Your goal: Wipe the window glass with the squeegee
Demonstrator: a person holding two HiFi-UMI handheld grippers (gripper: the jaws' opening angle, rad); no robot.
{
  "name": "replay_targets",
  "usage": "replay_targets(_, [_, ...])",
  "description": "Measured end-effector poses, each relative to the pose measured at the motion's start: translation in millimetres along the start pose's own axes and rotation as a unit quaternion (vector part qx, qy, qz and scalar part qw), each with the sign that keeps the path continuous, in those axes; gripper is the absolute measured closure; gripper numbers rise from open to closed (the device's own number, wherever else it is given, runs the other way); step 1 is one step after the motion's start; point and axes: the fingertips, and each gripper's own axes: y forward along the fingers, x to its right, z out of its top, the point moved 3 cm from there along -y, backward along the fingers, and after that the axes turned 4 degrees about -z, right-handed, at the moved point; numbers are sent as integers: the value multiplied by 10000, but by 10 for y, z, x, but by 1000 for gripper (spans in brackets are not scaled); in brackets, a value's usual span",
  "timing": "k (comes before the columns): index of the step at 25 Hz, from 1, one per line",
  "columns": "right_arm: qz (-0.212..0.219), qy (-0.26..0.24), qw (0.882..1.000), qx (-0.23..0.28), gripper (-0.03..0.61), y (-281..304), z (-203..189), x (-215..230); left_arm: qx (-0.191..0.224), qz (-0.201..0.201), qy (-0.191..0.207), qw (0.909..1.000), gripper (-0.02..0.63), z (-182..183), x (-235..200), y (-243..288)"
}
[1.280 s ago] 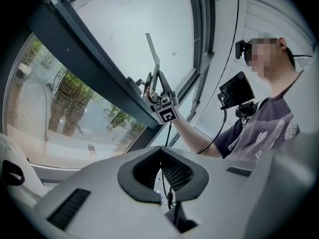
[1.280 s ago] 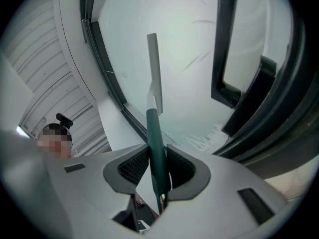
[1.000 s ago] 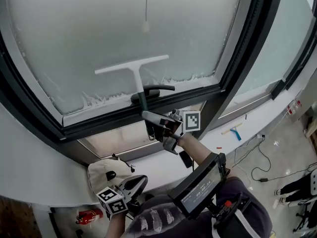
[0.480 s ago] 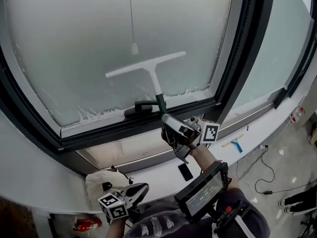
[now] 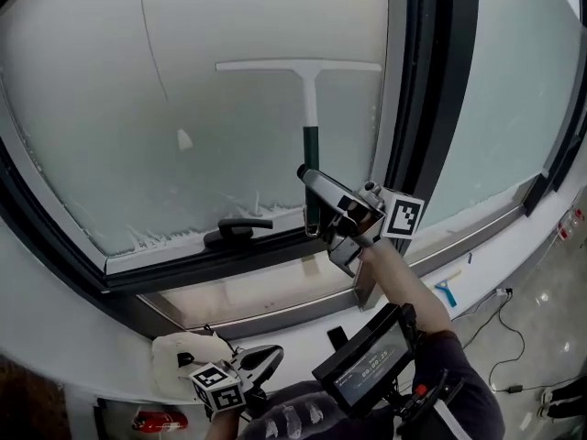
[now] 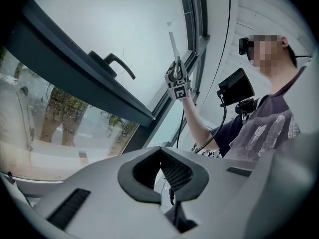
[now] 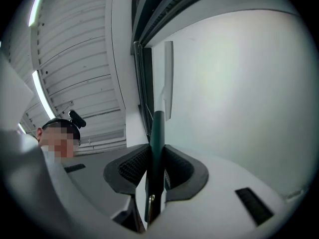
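You had the right gripper (image 5: 313,204) clamped on the dark green handle of the squeegee (image 5: 310,108), both jaws pressed against the handle's sides. The handle's long axis ran straight up from the jaws along the window glass (image 5: 211,126). The white blade lay crosswise at the top, level, and appeared to lie against the pane well above the gripper. Its right end sat just beside the dark window frame (image 5: 431,108). Any downward stroke would therefore have run along the handle axis toward the gripper, ending at the frosted band near the window handle (image 5: 237,232). The left gripper (image 5: 255,363) hung low by your body, well apart from the glass, with its jaws closed on nothing. The right gripper was the nearer one and alone carried the tool.
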Motion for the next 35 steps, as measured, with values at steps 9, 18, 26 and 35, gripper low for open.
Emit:
replay_targets(9, [358,-437,9980,-266,482,253,838,-64,340,257,4,9991,607,-17,84,426])
replay_targets(18, [414,-205,9989,31,482,517,1535,-42,429,401,-181,9981,607,110,209,573])
replay_targets(26, [371,29,9981,498,482,478,1564,11,400,292,-123,9987,607,13,42,468])
replay_targets(35, [229,-62,9917,1260,482,378,1658,68,255,314,-153,9991,607,60,-31,300])
